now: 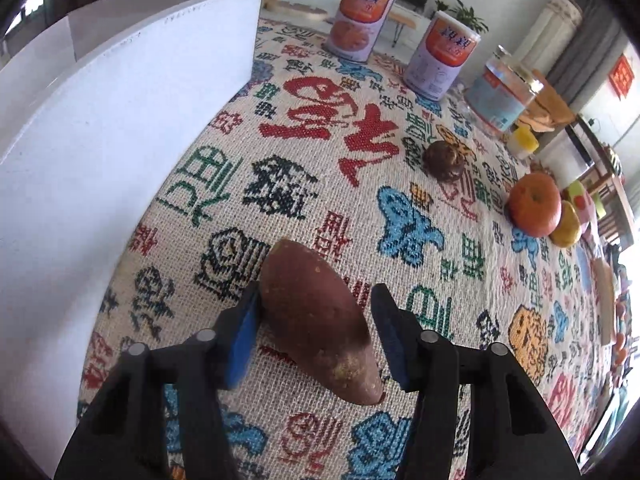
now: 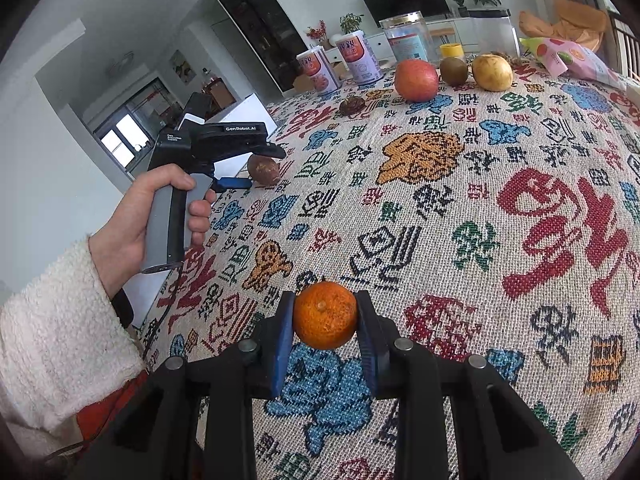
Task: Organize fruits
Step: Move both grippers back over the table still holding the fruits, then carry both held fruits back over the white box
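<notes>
We note a worktop [image 2: 500, 184] under a woven cloth of coloured characters, filling both views. At its left edge stands a white box [image 1: 120, 128], its tall wall beside the left tool. Toward the far edge stand two lilac canisters [image 1: 362, 20], then a clear jar [image 1: 500, 92]. Near them we see a red apple [image 2: 416, 79], a kiwi [image 2: 454, 70] and a yellow fruit [image 2: 492, 72] in a row, with a small dark fruit [image 1: 444, 160] lying apart. The left tool [image 1: 316, 316] straddles a sweet potato [image 1: 316, 320] lying on the cloth; its left pad touches the skin, a gap shows at the right pad, so no firm grip. A hand [image 2: 160, 216] in a fleecy sleeve holds that tool. The right tool [image 2: 325, 316] is clamped on a mandarin [image 2: 325, 315], held just above the cloth.
</notes>
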The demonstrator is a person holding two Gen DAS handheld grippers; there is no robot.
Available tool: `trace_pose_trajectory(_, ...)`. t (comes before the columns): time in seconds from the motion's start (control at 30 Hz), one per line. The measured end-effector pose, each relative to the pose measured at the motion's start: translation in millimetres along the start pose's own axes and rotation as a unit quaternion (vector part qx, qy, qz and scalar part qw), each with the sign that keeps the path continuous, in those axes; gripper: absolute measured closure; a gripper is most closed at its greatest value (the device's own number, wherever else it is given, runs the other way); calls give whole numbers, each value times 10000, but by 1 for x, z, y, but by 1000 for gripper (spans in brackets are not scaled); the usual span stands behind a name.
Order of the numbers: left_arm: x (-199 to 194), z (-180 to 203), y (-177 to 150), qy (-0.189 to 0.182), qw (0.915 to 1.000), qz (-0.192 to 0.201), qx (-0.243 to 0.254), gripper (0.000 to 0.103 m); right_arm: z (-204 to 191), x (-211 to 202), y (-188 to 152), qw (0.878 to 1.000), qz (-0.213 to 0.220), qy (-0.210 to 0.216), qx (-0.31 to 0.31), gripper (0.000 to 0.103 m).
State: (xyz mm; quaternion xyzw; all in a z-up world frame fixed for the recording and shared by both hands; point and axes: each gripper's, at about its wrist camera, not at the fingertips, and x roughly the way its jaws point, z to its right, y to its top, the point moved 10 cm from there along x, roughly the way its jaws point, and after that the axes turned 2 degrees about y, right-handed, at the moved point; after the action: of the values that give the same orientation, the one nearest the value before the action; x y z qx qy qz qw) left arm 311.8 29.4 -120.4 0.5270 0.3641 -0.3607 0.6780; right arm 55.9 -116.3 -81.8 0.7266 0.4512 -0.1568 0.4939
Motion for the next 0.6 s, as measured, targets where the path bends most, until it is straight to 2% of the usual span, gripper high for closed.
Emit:
trace_pose_trajectory(0.1, -9, 12, -19, -152, 9986, 9, 513, 57, 8, 0, 0, 10000, -13, -69, 52, 73)
trace_pose_trajectory(0.17, -20, 23, -43, -441, 9944, -207, 937, 57, 14, -2, 0, 9999, 11, -115, 83, 73)
trace_pose_trajectory(0.27, -42, 48, -92, -1078, 9775, -690, 1677, 57, 20, -3, 0, 9997, 4, -194, 168, 73)
trace_pose_trajectory(0.33, -55, 62, -124, -1225, 9669, -820, 2081, 57, 21, 0, -1, 9995, -34, -274, 163, 73)
trace_pose_trajectory(0.37, -60, 66, -134, -1219, 9645, -772, 2213, 57, 21, 2, -1, 9993, -63, -361, 95, 73)
trace_pose_trajectory(0.43, -68, 71, -148, -1134, 9635, -670, 2329, 53, 19, 8, -2, 9969, -181, -726, -239, 73)
trace_pose_trajectory(0.5, -70, 69, -150, -983, 9672, -554, 2277, 31, 18, 16, -5, 9901, -356, -1179, -678, 73)
trace_pose_trajectory(0.6, -68, 59, -147, -822, 9744, -486, 2034, 27, 19, 23, -11, 9853, -420, -1386, -910, 72)
